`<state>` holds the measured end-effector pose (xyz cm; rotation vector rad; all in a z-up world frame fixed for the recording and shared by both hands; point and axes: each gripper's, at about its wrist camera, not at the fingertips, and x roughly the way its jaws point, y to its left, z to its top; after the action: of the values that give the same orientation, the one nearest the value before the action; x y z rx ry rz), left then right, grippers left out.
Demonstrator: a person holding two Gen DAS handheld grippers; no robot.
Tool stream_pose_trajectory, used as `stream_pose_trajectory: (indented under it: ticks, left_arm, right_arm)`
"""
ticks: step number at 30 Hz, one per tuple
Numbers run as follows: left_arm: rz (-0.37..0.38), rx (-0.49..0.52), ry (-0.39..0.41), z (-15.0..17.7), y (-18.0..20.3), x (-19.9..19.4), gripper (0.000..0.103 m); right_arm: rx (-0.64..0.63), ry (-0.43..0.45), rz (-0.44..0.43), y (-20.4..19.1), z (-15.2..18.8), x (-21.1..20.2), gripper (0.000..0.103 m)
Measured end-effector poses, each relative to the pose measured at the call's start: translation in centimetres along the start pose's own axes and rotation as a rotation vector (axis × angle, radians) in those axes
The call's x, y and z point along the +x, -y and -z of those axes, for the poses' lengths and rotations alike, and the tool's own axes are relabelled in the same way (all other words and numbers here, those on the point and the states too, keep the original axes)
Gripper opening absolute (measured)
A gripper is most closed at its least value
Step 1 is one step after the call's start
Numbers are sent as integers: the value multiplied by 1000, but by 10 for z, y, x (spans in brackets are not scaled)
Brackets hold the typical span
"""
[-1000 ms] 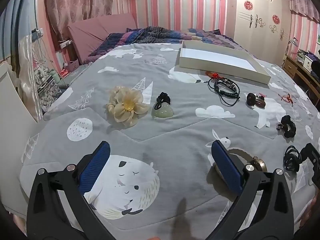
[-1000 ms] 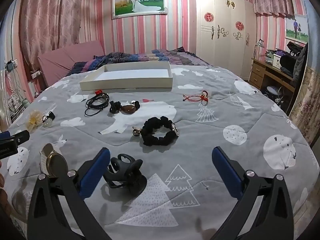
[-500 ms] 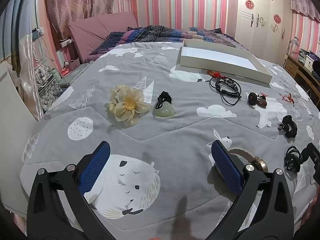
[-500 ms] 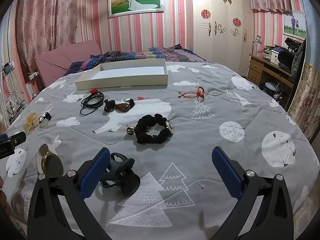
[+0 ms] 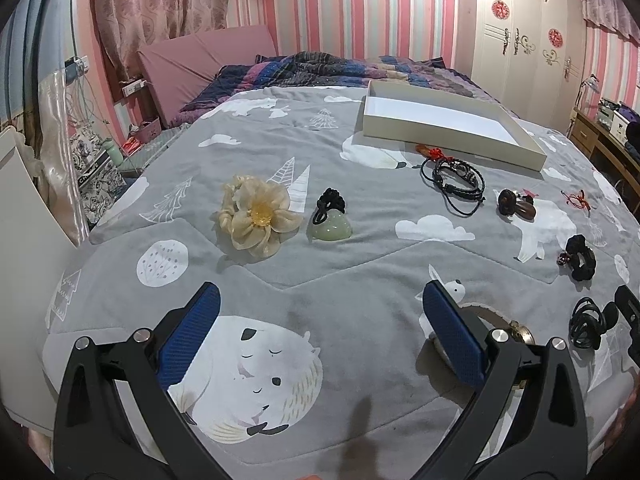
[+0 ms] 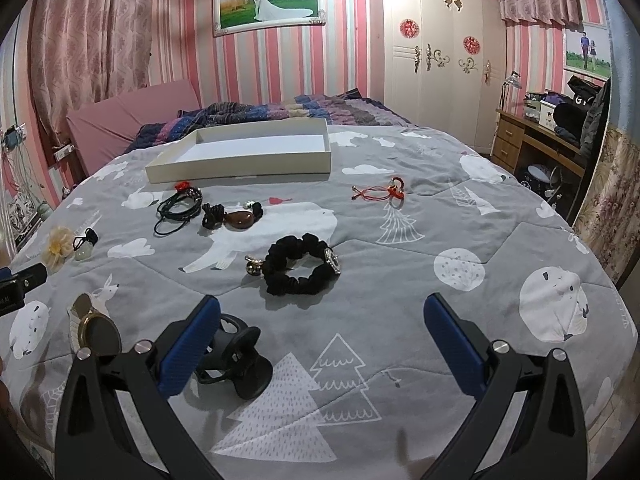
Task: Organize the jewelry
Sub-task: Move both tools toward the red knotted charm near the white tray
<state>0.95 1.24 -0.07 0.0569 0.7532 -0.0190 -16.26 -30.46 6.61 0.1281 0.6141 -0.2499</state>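
Since the white tray (image 6: 240, 152) at the far side of the bed (image 6: 400, 280) holds nothing, I'd say the sorting hasn't started: every piece lies loose on the grey cover. Near the tray's front edge: a black cord bracelet (image 6: 178, 208) with a small red charm (image 5: 430, 152) just beside it, then a brown stone piece with black cord ends (image 6: 234, 218), and a red string bracelet (image 6: 384, 192) off to the right, well apart. Mid-bed: a black scrunchie (image 6: 300, 270) with a small metal bit at each end. Far left: a cream fabric flower (image 5: 256, 216) and a pale green stone pendant on black cord (image 5: 330, 226), just beside each other. Closest to the tools: a black hair claw (image 6: 232, 356) and a gold-rimmed watch (image 6: 94, 330). Left gripper (image 5: 320, 332) is spread wide, holds nothing, blue pads over bare cover; the watch sits partly hidden behind its right finger. Right gripper (image 6: 322, 344) is also spread wide and empty; the claw lies right against its left pad (image 6: 188, 348), can't tell if they touch. All pieces left to move.
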Motion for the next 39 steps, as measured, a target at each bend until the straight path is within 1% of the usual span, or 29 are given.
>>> stream_pose_trajectory:
  ticks: [23,39]
  left_arm:
    - [5,-20,-30,0,-5,8,100]
    - [-1,-9,-36,-2,-2,9,100]
  right_arm:
    - [-2,-4,-1,-1,-1,2,102]
    - [-12,-1,0,-4,-3,3,102]
